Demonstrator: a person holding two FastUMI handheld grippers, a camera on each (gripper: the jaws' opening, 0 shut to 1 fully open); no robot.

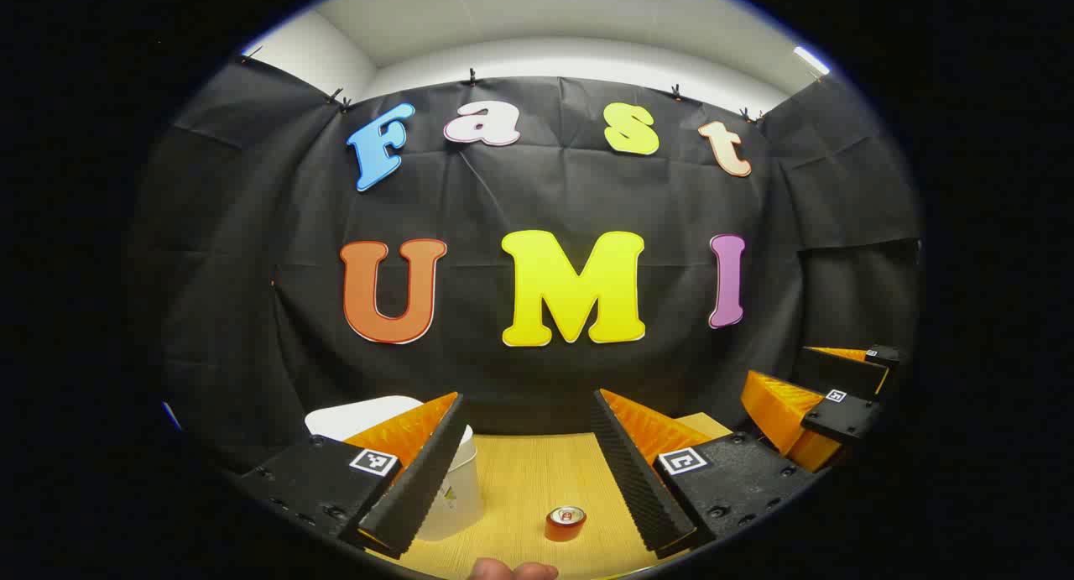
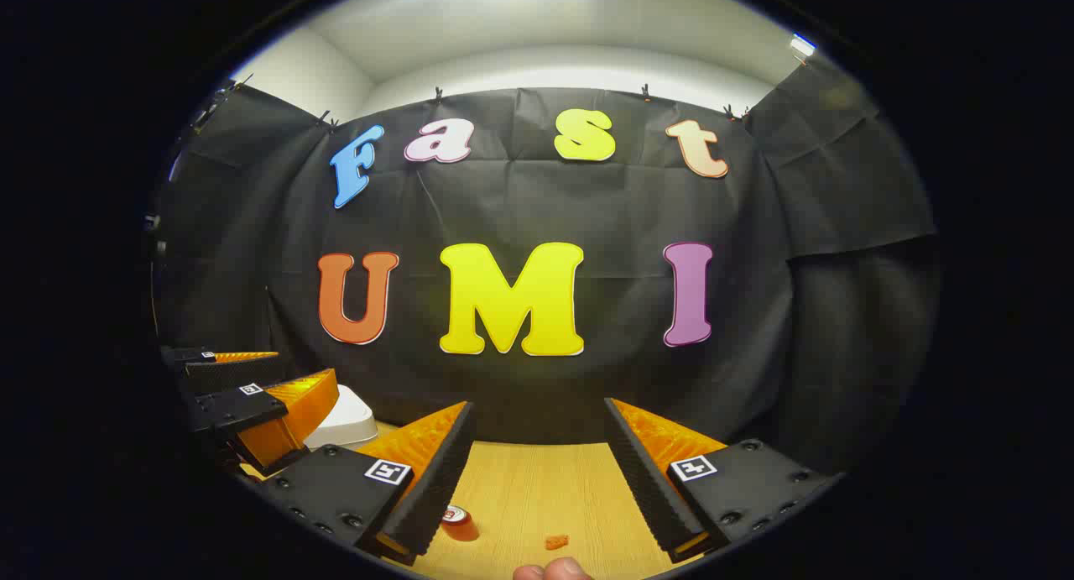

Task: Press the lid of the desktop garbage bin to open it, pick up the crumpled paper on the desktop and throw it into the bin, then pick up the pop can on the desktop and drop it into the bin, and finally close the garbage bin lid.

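The white garbage bin (image 1: pixel 457 492) stands on the wooden desktop at the left. Its lid (image 1: pixel 361 412) shows above the body, partly hidden behind my left finger, and I cannot tell whether it is up. The pop can (image 1: pixel 565 523) stands upright on the desk, low between the fingers of my left gripper (image 1: pixel 529 471), which is open, empty and held above the desk. My right gripper (image 2: pixel 537 479) is also open and empty, with the pop can (image 2: pixel 458 521) just inside its left finger. A small orange scrap (image 2: pixel 556 542) lies on the desk to the right of the can.
The bin (image 2: pixel 344 420) stands at the left by the booth wall, with my left gripper (image 2: pixel 306 366) in front of it. My right gripper (image 1: pixel 776 366) hovers open at the right. A fingertip (image 2: pixel 554 570) shows at the bottom edge. The desktop (image 2: pixel 545 488) runs to the wall.
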